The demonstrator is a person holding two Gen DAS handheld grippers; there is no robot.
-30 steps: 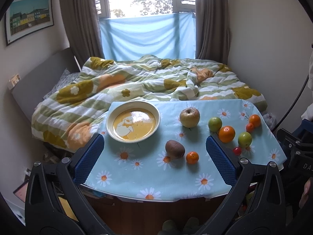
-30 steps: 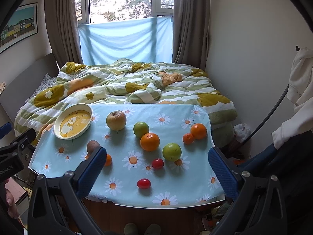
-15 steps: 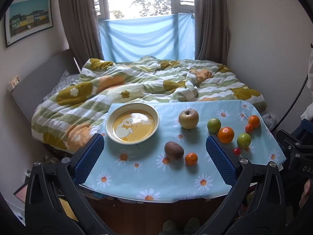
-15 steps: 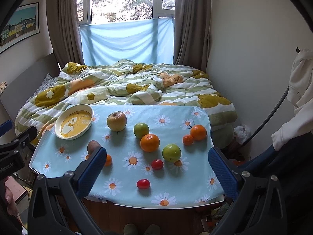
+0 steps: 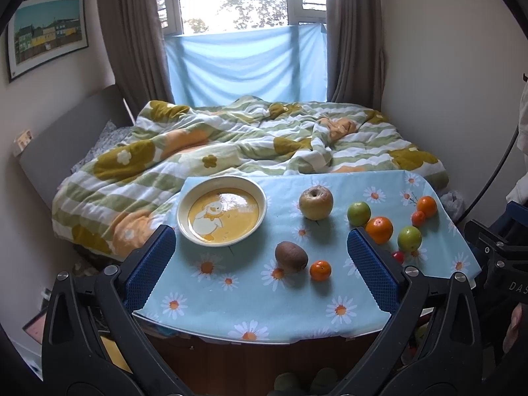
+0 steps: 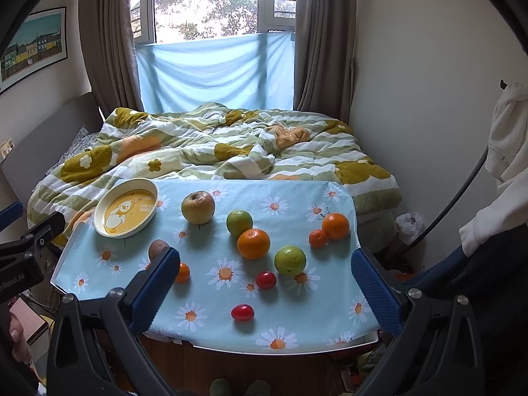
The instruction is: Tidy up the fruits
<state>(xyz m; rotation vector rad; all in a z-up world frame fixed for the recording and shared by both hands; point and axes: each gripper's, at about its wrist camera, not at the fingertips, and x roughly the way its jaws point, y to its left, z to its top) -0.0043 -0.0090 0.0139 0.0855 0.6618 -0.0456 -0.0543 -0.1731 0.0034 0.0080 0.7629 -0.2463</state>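
Right wrist view: both grippers [image 6: 265, 275] [image 5: 260, 247] spread, empty. Tomatoes [image 6: 242, 312] near tabletop's front edge look soft, slippery; pinch lightly across the middle.

1. A yellow-brown apple [image 6: 198, 207] sits upright on the daisy-print worktop [image 6: 211, 297], right of an empty duck-print plate [image 6: 126, 212].
2. Two green fruits [image 6: 239, 223] [image 6: 290, 260] flank a large orange [image 6: 253, 243]; the far one touches it.
3. A brown kiwi [image 5: 291, 256] lies beside a small mandarin [image 5: 320, 270].
4. Two cherry tomatoes [image 6: 266, 280] [image 6: 242, 312] rest nearest the front edge.
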